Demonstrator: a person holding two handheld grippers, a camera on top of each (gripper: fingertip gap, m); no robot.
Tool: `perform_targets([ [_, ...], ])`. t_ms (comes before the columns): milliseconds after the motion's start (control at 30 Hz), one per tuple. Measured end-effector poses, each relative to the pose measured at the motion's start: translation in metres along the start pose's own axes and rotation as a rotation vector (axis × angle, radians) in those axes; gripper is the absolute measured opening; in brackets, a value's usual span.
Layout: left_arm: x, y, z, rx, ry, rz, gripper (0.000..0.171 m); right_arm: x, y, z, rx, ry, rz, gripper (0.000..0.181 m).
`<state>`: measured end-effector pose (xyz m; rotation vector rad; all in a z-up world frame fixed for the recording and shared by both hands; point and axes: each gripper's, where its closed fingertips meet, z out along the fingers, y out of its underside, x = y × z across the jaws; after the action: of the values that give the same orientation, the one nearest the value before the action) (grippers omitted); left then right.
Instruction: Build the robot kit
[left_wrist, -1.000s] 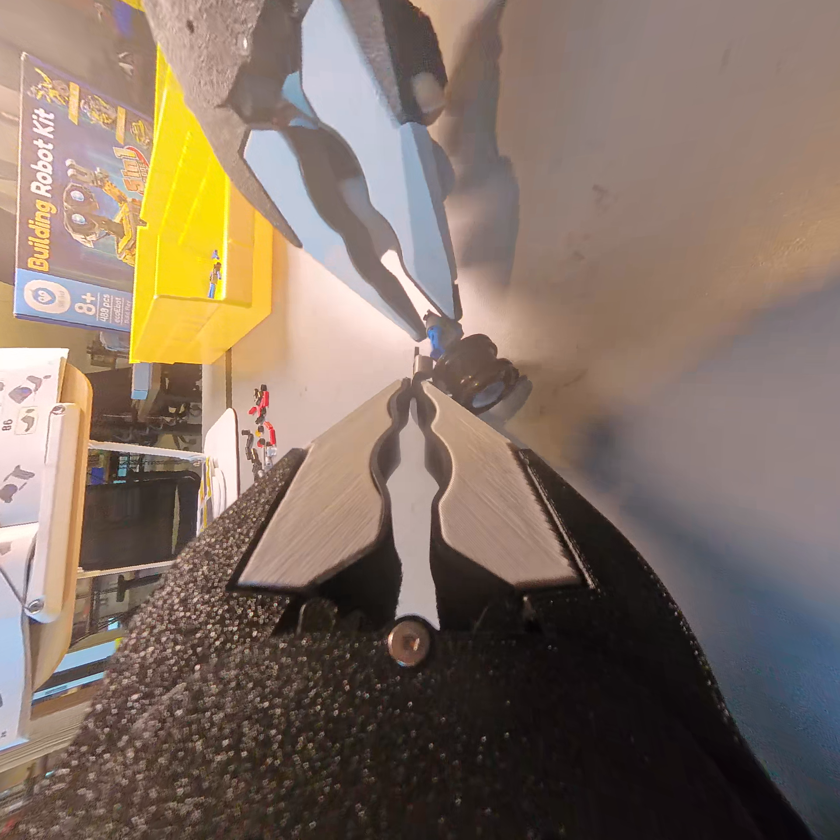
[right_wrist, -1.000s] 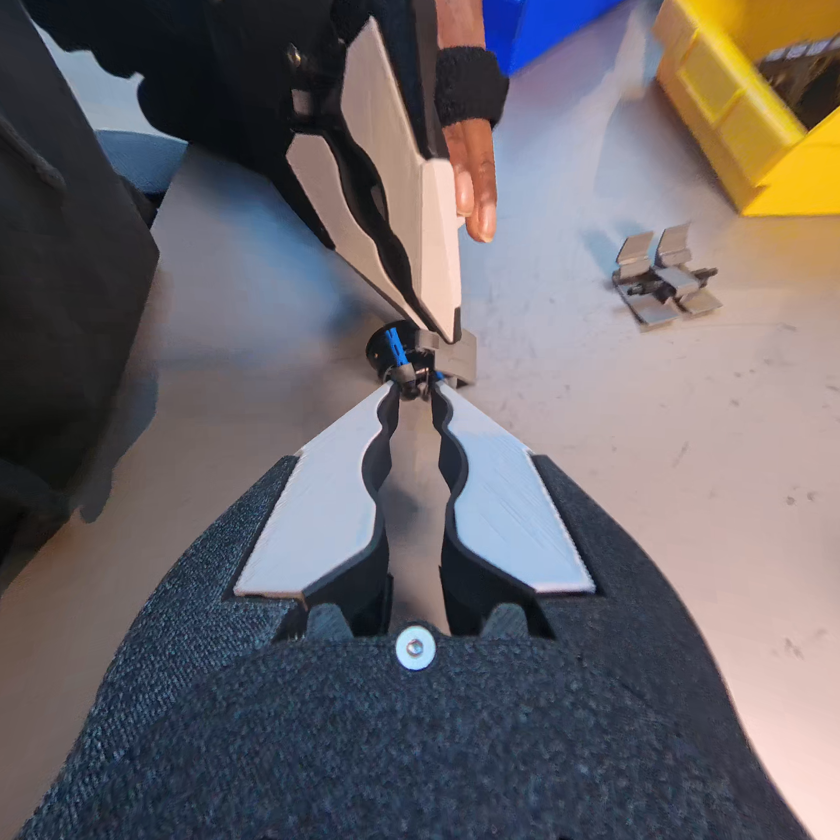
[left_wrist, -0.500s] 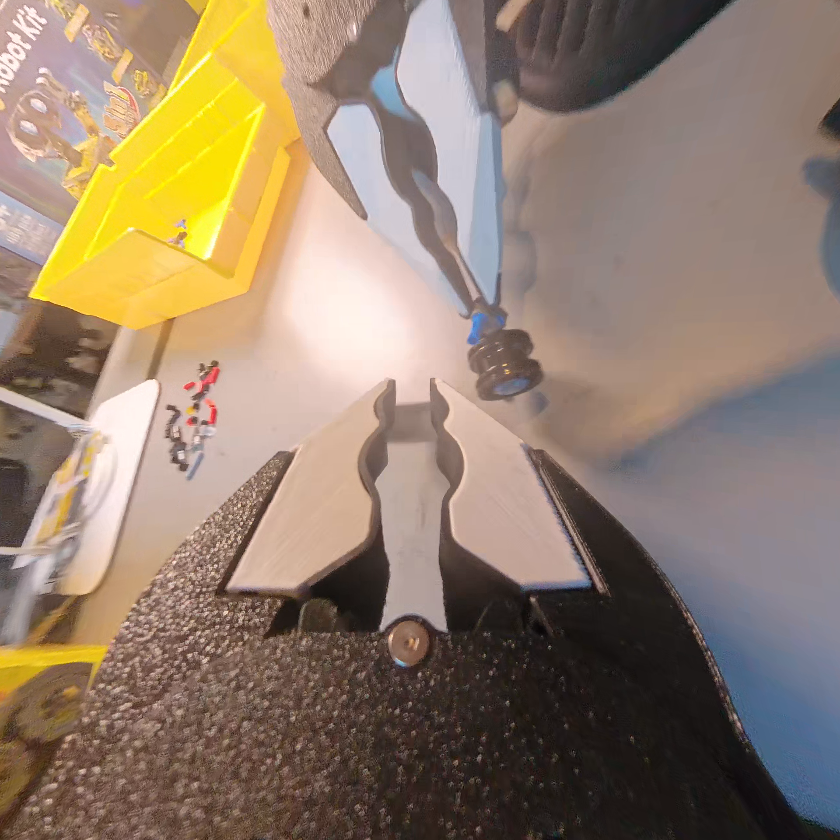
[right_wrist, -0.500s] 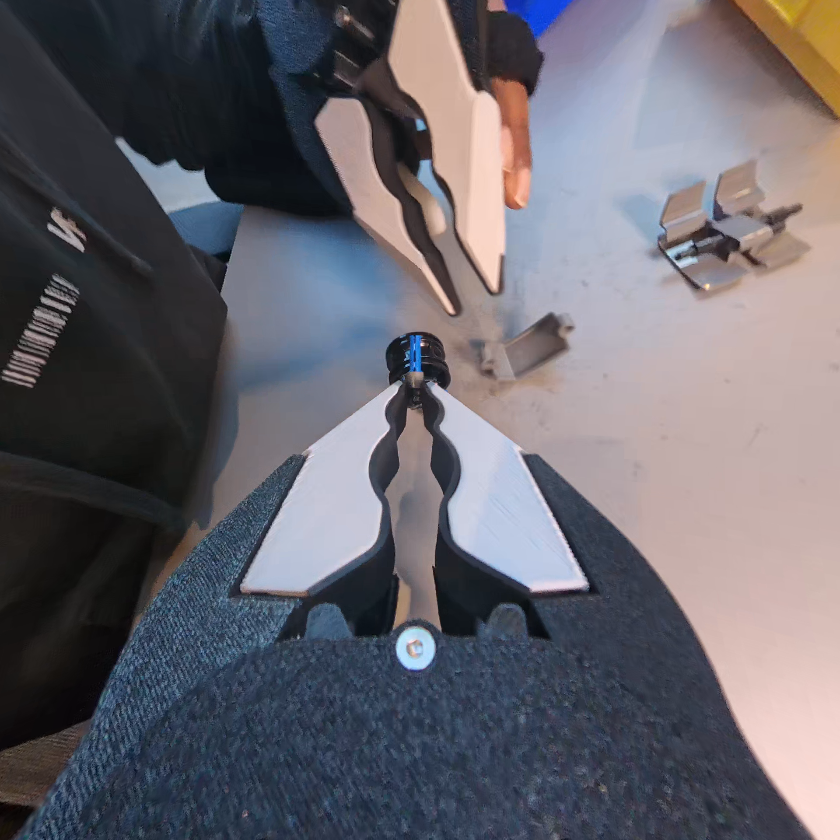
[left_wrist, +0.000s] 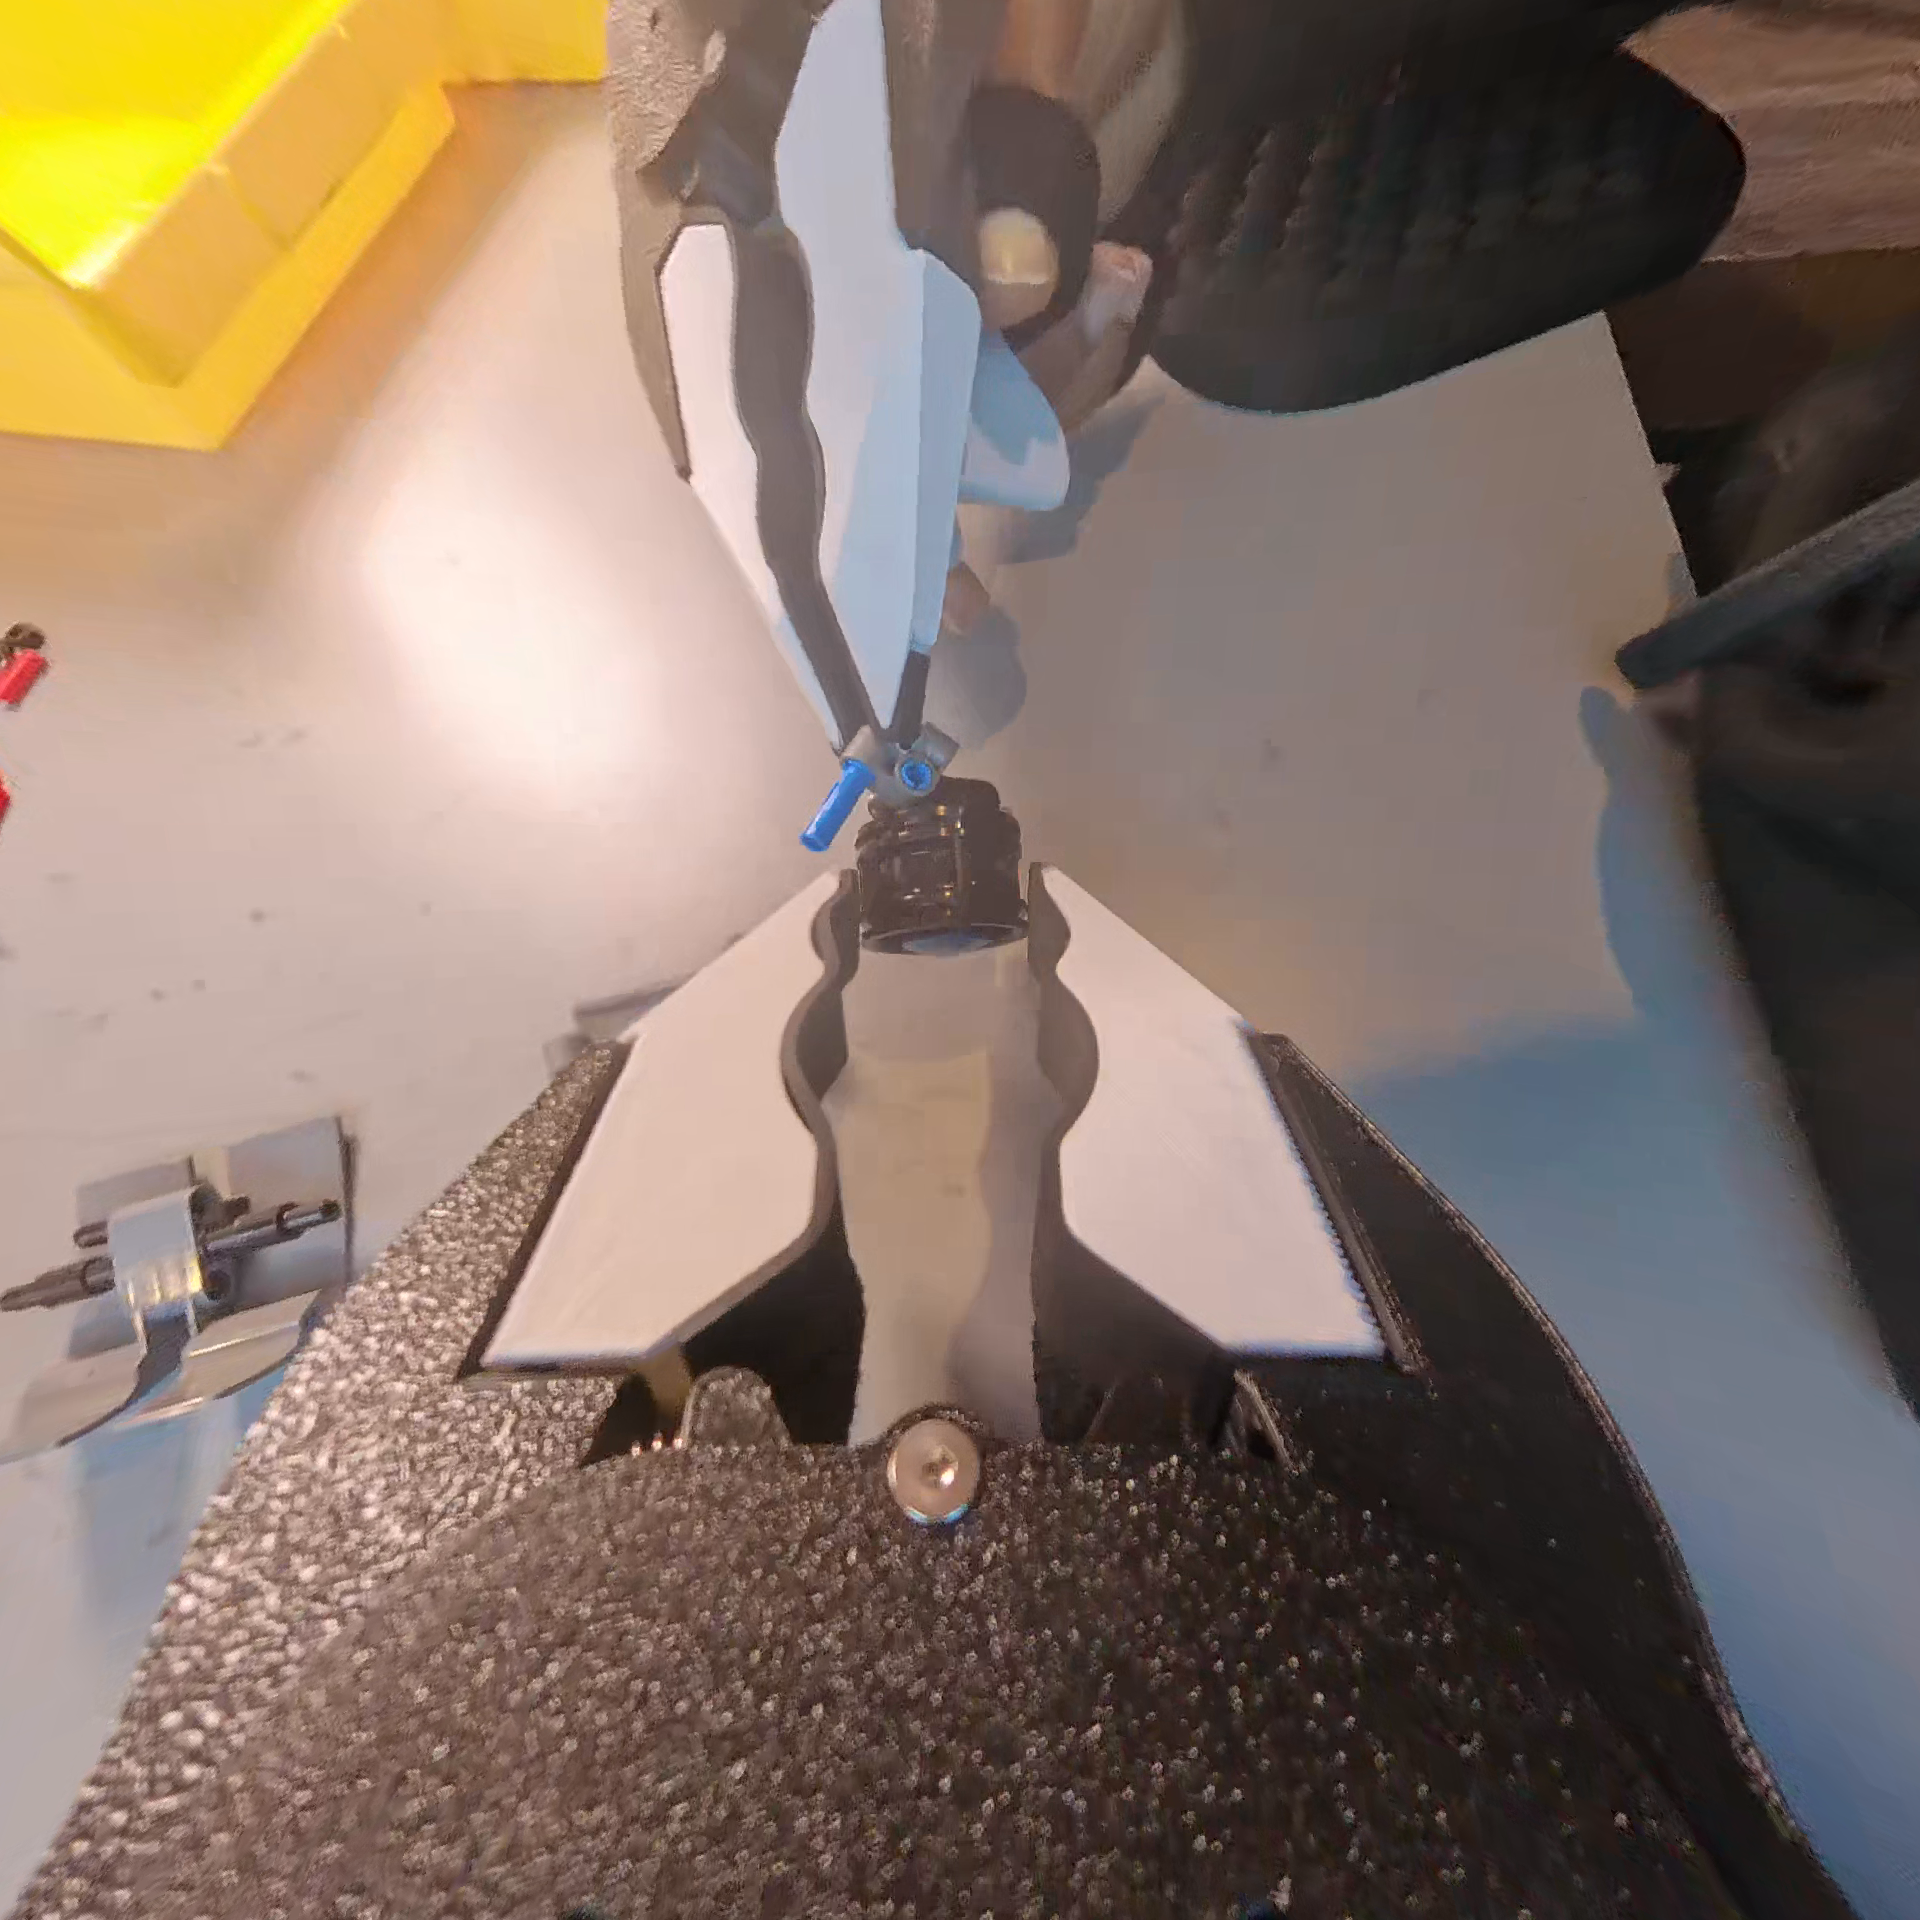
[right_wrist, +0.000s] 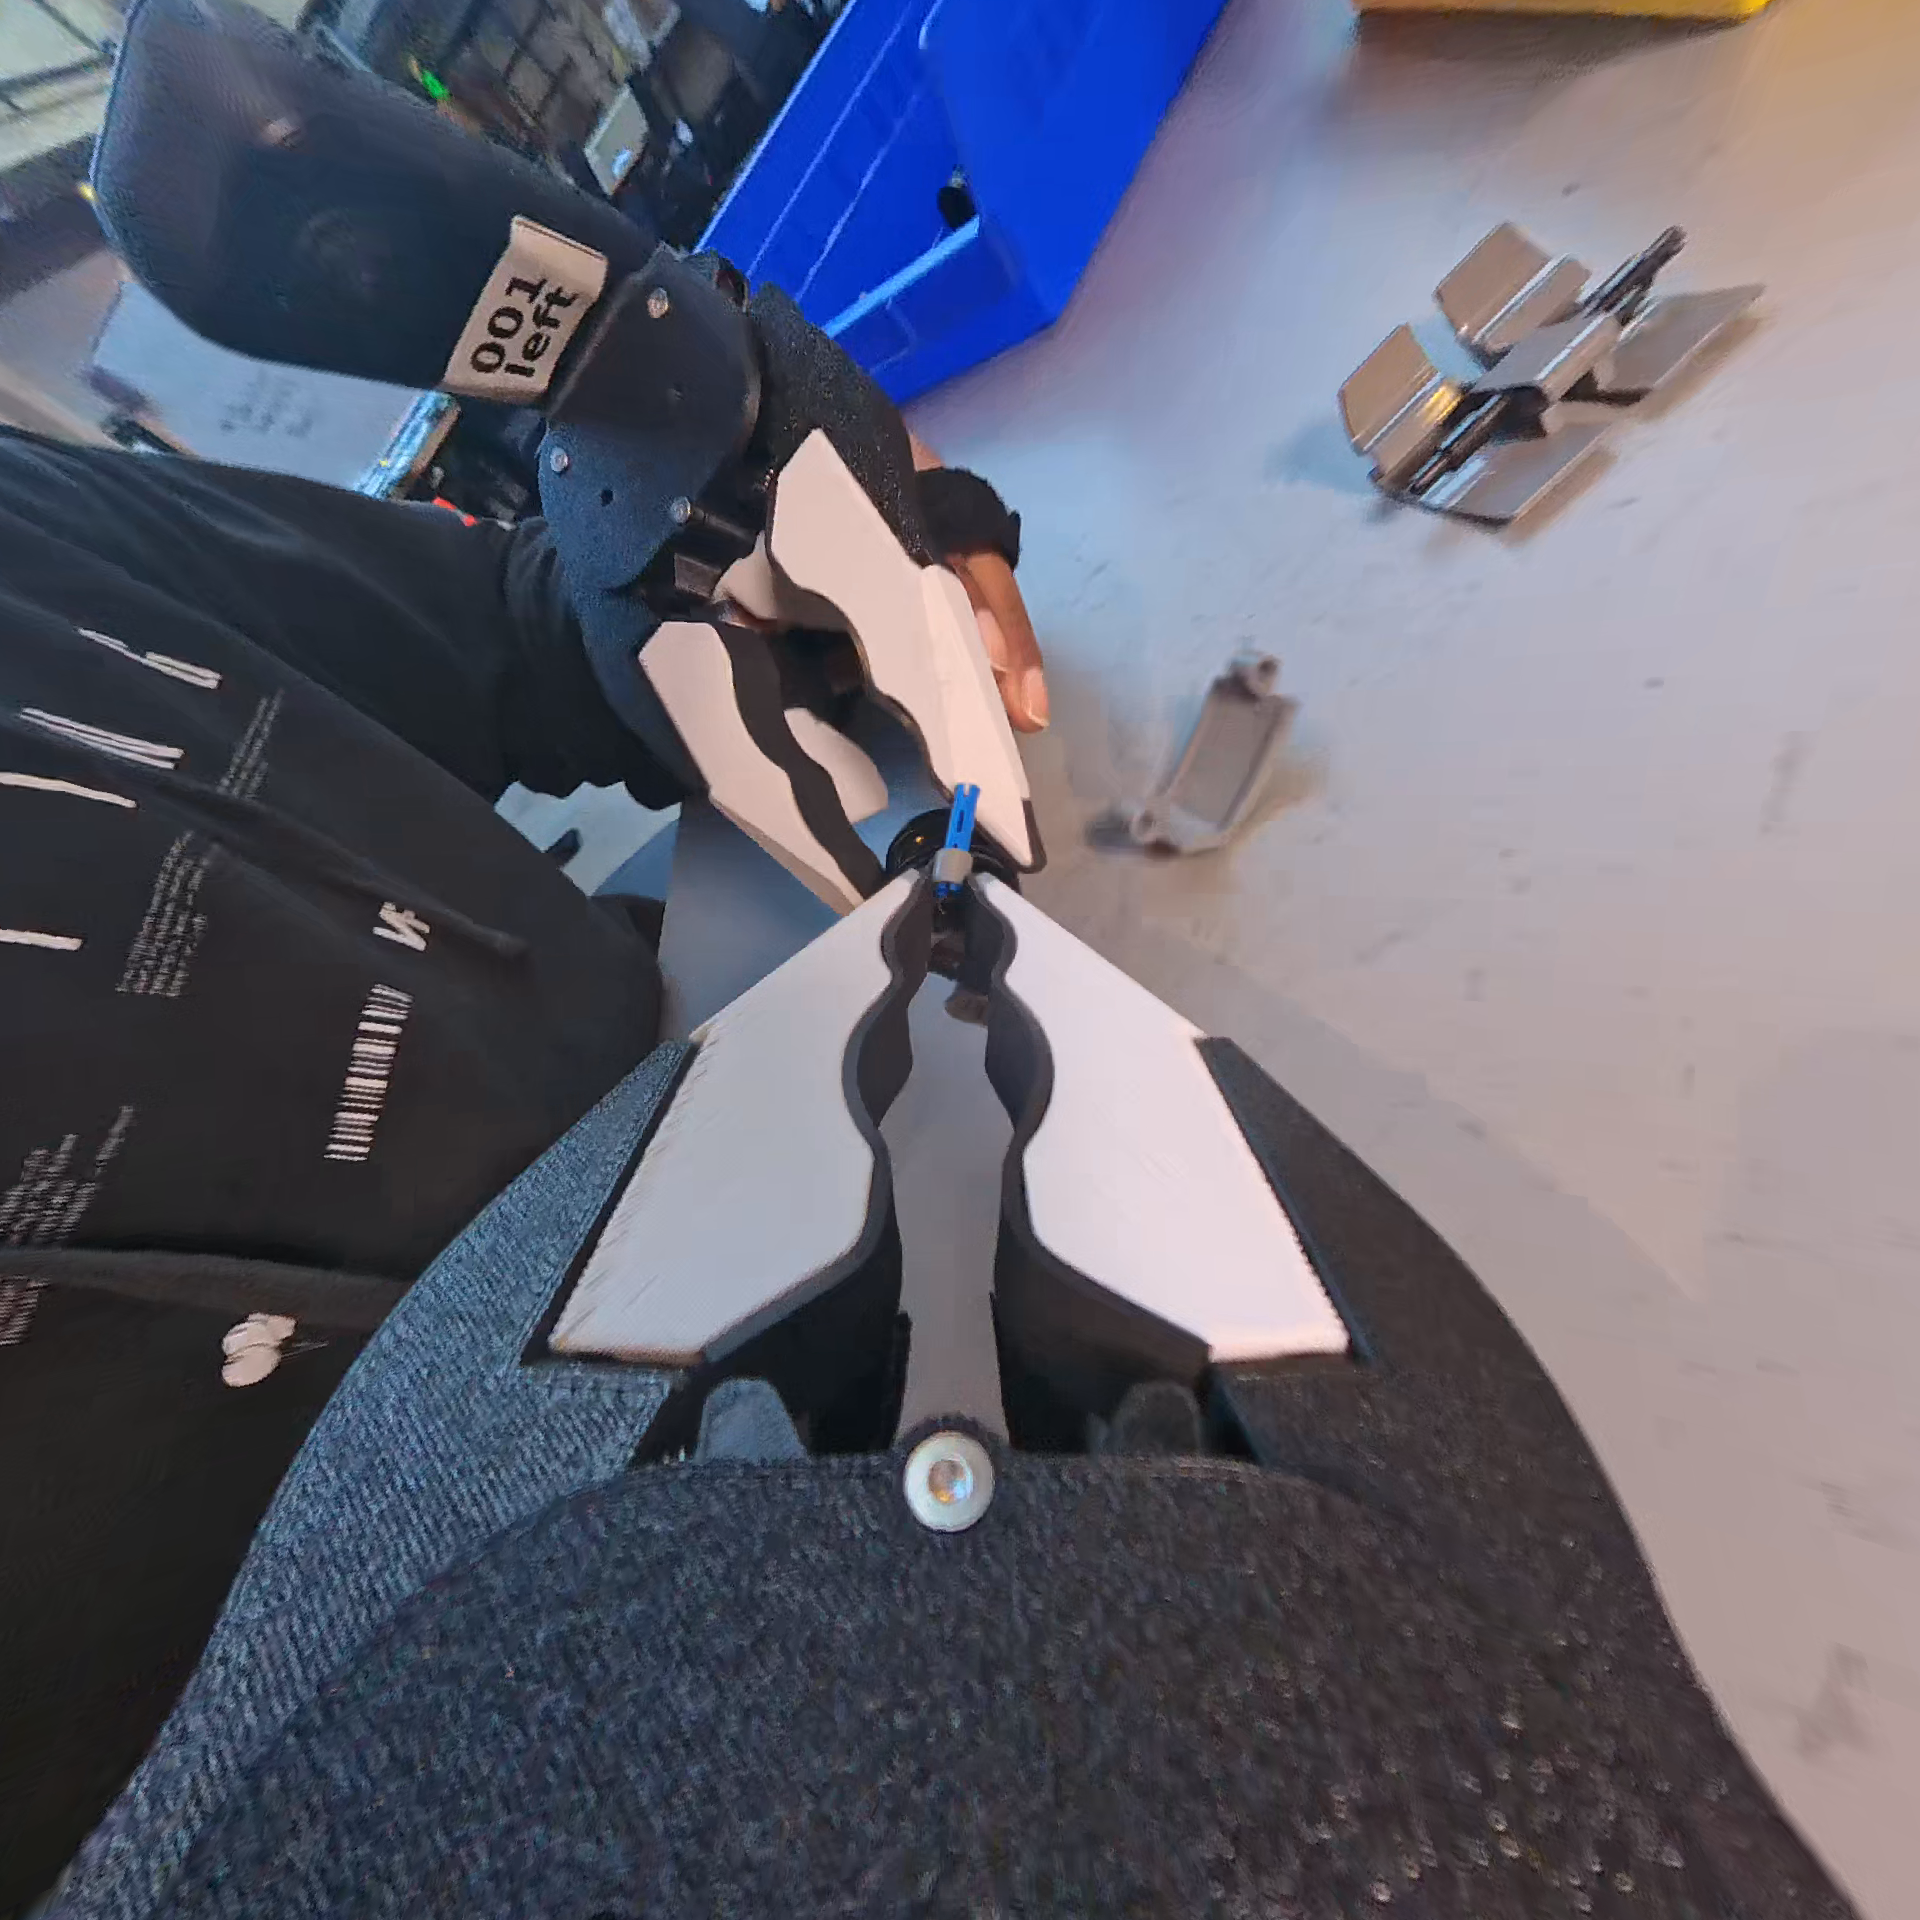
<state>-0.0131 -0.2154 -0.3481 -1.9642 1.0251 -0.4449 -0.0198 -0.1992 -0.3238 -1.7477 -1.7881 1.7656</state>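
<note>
My right gripper (right_wrist: 945, 894) is shut on a small grey connector (right_wrist: 948, 862) with a blue pin (right_wrist: 961, 810) through it. A black wheel (left_wrist: 935, 894) hangs from this connector, just above the table. My left gripper (left_wrist: 940, 883) has one finger on each side of the wheel, and the jaws press against its rim. In the left wrist view the right gripper (left_wrist: 888, 743) comes down from above and pinches the connector (left_wrist: 904, 764); the blue pin (left_wrist: 831, 810) sticks out to the left. The left gripper's white fingers (right_wrist: 935, 665) reach in from the upper left in the right wrist view.
A grey panel assembly with black pins (right_wrist: 1527, 374) lies on the grey table, also in the left wrist view (left_wrist: 166, 1257). A loose grey panel (right_wrist: 1205, 769) lies near the grippers. There is a blue bin (right_wrist: 935, 187), a yellow bin (left_wrist: 208, 208) and the person's black clothing (right_wrist: 260, 935).
My left gripper let go of the grey panel, which now lies on the table. It then opened wider and moved around the wheel. My right gripper kept its hold on the connector.
</note>
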Motion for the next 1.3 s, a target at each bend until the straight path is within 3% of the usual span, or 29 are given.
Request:
perform_targets([
  [167,-0.004,-0.009,-0.009,0.08,0.084,-0.188,0.031,0.0,-0.014,-0.003,0.086,0.188,-0.466,0.03],
  [267,-0.005,-0.015,-0.013,0.128,0.12,-0.25,0.031,0.002,-0.011,0.0,0.042,0.288,-0.63,0.029],
  [433,-0.002,-0.011,-0.01,0.093,0.1,-0.189,0.031,-0.004,-0.008,0.007,0.043,0.186,-0.55,0.021],
  [600,0.001,-0.012,-0.012,0.112,0.169,-0.269,0.031,-0.005,-0.013,0.008,0.056,0.195,-0.612,0.02],
  [700,0.0,-0.013,-0.013,0.129,0.185,-0.295,0.031,-0.002,-0.011,0.009,0.037,0.187,-0.601,0.007],
  [867,-0.005,-0.013,-0.013,0.121,0.122,-0.248,0.031,0.001,-0.013,0.006,0.039,0.178,-0.503,0.026],
  [1033,-0.011,-0.016,-0.015,0.134,0.066,-0.206,0.031,-0.001,-0.018,0.0,0.089,0.132,-0.414,0.026],
  [1300,-0.008,-0.02,-0.017,0.161,0.08,-0.206,0.031,-0.001,-0.016,0.003,0.076,0.172,-0.522,0.02],
])
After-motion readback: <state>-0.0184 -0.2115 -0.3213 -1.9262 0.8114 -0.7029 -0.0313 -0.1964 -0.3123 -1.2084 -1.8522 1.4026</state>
